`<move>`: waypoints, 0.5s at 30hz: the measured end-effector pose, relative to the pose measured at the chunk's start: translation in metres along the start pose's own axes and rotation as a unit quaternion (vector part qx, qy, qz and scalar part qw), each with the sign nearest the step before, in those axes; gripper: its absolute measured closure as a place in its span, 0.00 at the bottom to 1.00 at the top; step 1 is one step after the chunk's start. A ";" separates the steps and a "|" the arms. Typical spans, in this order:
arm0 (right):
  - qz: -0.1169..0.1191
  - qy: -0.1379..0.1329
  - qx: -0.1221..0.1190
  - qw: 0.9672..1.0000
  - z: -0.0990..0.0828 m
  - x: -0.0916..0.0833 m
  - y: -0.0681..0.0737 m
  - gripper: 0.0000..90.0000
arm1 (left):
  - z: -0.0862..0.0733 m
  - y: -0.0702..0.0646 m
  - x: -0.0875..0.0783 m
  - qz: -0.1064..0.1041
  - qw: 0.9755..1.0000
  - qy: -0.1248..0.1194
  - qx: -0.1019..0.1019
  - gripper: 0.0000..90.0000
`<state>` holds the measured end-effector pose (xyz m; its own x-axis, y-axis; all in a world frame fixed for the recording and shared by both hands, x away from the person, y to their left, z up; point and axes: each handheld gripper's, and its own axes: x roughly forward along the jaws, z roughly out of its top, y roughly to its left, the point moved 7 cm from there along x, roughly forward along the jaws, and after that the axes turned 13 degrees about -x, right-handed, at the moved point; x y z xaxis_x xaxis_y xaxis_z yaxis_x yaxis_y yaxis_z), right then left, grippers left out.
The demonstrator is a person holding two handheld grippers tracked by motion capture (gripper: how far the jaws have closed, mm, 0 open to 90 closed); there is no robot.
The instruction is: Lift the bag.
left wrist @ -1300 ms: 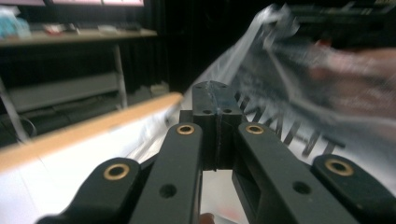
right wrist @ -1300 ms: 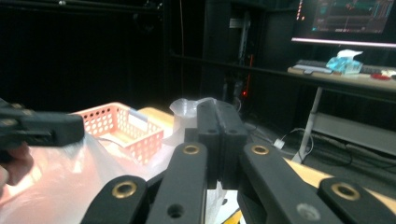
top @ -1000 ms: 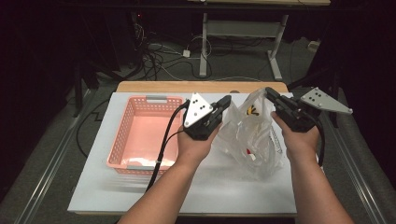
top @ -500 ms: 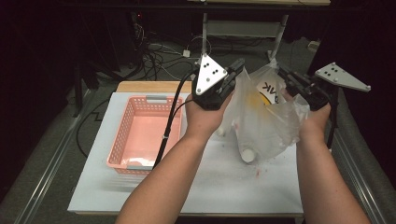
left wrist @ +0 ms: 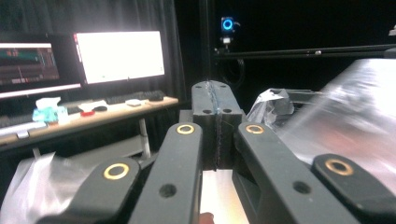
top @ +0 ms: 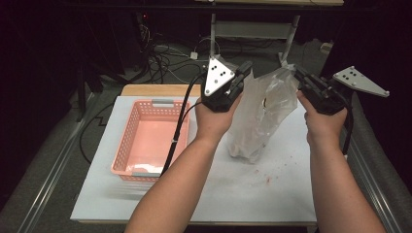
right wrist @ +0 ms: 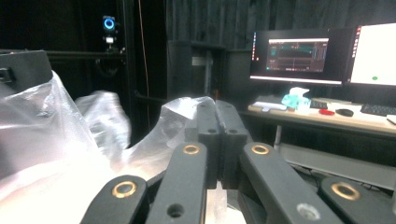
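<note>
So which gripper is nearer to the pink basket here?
Left. The left gripper, clamped on one top corner of the plastic bag, is up beside the pink basket's far right corner. The right gripper grips the bag's other corner, farther right.

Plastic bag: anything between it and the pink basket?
Nothing on the table does. The plastic bag hangs lifted between the left gripper and right gripper, both shut on its top. The left forearm crosses the gap toward the basket.

Black hand-held gripper (top: 244, 73), grey 3-cornered plate, brass rivets, black cable
</note>
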<state>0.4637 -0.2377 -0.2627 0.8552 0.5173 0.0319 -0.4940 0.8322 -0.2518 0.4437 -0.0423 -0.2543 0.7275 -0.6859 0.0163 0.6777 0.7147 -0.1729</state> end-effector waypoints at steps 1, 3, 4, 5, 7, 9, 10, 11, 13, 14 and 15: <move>0.000 0.002 -0.001 1.000 -0.001 0.001 0.000 1.00 | 0.000 0.002 0.001 0.003 1.000 0.002 0.000 0.98; -0.001 0.002 -0.005 1.000 0.004 0.002 -0.001 1.00 | 0.006 0.005 -0.001 0.004 1.000 -0.006 -0.005 0.98; -0.003 -0.003 -0.006 1.000 0.009 0.001 -0.003 1.00 | 0.012 0.006 -0.002 0.004 1.000 -0.012 -0.004 0.98; -0.004 -0.007 -0.010 1.000 0.015 0.000 -0.004 1.00 | 0.018 0.006 -0.003 0.003 1.000 -0.017 -0.001 0.98; -0.009 -0.016 -0.011 1.000 0.028 -0.001 -0.008 1.00 | 0.028 0.006 -0.005 0.003 1.000 -0.027 0.002 0.98; -0.012 -0.022 -0.016 1.000 0.037 -0.002 -0.012 1.00 | 0.034 0.008 -0.005 0.003 0.999 -0.033 -0.001 0.98; -0.014 -0.025 -0.018 0.999 0.039 -0.002 -0.013 1.00 | 0.034 0.008 -0.005 0.003 0.999 -0.032 -0.002 0.98; -0.015 -0.025 -0.019 0.999 0.040 -0.003 -0.014 1.00 | 0.031 0.009 -0.004 0.004 1.000 -0.027 0.001 0.98; -0.014 -0.018 -0.019 1.000 0.036 -0.003 -0.015 1.00 | 0.021 0.010 -0.001 0.008 1.000 -0.015 0.004 0.98; -0.014 -0.012 -0.021 1.000 0.032 -0.002 -0.015 1.00 | 0.014 0.012 0.000 0.007 1.000 -0.004 -0.001 0.98; -0.015 -0.008 -0.018 1.000 0.027 -0.002 -0.014 1.00 | 0.008 0.014 0.001 0.008 1.000 0.004 -0.006 0.98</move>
<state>0.4652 -0.2452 -0.2331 0.8665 0.4961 0.0546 -0.4624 0.8392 -0.2862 0.4547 -0.0319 -0.2491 0.7376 -0.6752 0.0051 0.6642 0.7242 -0.1851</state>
